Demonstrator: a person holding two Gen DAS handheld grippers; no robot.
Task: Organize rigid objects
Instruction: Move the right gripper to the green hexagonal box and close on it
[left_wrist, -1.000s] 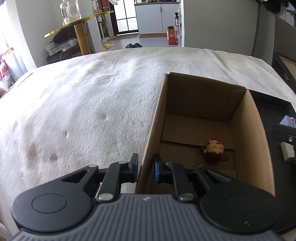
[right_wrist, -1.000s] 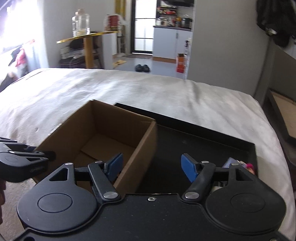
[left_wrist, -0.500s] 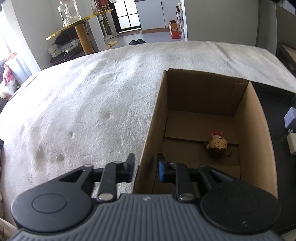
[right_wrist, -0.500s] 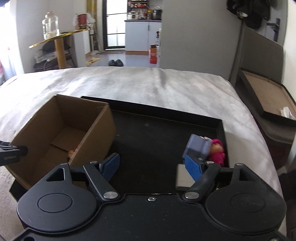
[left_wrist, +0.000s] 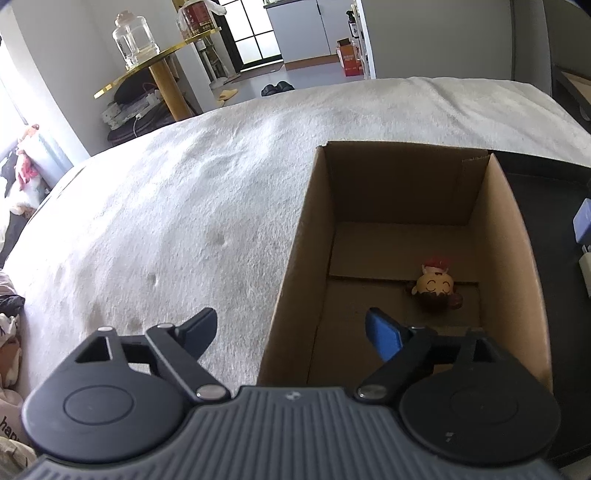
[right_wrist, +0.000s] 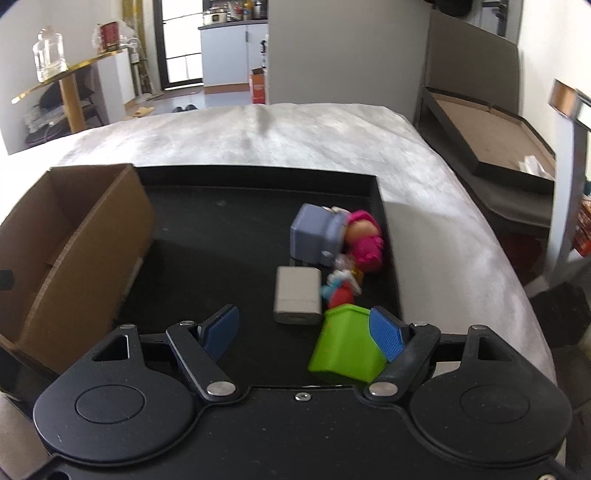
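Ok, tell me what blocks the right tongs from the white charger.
Nothing visible does. The right tongs are open, with bare black tray leading to the white charger; the green block sits beside, under the right finger.

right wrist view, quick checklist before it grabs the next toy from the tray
1. Right gripper open: ok, jaws wide apart.
2. Target between the jaws: not ok, green block lies by the right finger, off centre.
3. Neighbours clear: cannot tell, white charger sits right next to the green block; contact unclear.
4. Cardboard box has room: ok, only a small figurine inside.
5. Left gripper out of the drop path: not ok, open astride the box's near left wall.
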